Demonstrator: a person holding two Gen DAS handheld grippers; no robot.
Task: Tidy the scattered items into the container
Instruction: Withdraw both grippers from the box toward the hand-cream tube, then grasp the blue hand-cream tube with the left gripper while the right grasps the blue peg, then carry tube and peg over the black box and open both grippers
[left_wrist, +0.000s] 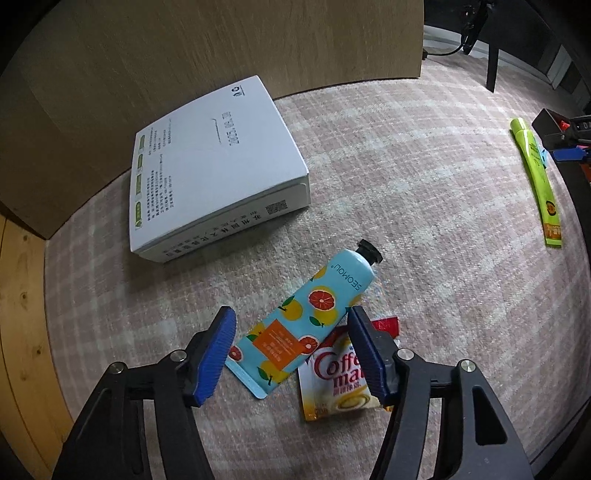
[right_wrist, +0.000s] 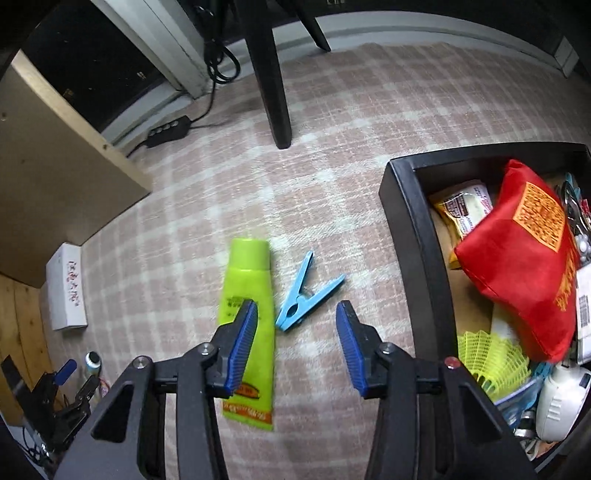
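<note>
Left gripper (left_wrist: 291, 350), jaws apart, straddles your fruit tube (left_wrist: 306, 317) on the carpet (left_wrist: 424, 184): light, soft, slick, so pinch mid-body; right gripper (right_wrist: 295, 343), likewise apart, hangs over green tube (right_wrist: 247, 295) and peg (right_wrist: 303, 295) beside the box (right_wrist: 413, 236).

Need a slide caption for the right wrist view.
Open right hand-held gripper above green tube and blue clothespin, beside black container.

Coffee sachet (left_wrist: 334, 373) half under the tube (left_wrist: 306, 317) — container (right_wrist: 410, 206) cut off at frame edge, white box (left_wrist: 221, 162) print unreadable
</note>
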